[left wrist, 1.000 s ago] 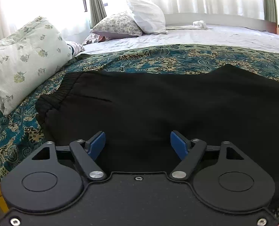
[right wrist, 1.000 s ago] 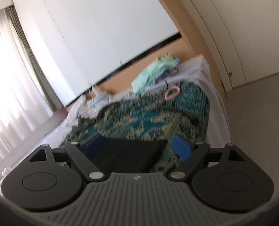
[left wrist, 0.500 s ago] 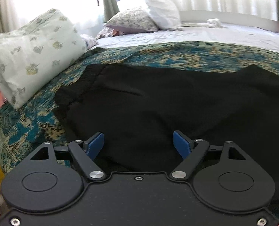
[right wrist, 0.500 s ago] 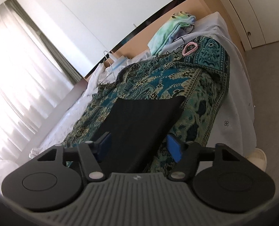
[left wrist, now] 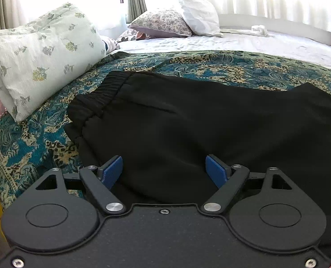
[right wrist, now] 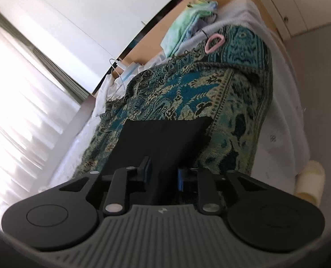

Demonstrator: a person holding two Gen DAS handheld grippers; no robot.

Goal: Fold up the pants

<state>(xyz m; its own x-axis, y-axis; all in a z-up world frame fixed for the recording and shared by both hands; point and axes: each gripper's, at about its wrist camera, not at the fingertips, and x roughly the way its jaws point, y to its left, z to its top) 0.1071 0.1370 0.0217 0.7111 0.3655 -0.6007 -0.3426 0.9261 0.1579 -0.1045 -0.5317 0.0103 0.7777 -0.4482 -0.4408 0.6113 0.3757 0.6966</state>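
Halfway at most: black pants folded lengthwise on bed, left gripper spread wide over them, right gripper closing around leg end, crosswise fold pending.

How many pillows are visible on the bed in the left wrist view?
3: a pale green leaf-print pillow at the left edge, a small-flowered pillow at the far end, and a plain white pillow leaning behind it. Others may be hidden.

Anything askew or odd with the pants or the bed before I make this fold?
Nothing looks damaged or spilled. The black pants lie fairly flat on the patterned bedspread, waistband slightly bunched. The right gripper is closing with the leg end between its jaws; the left gripper is open over the fabric.
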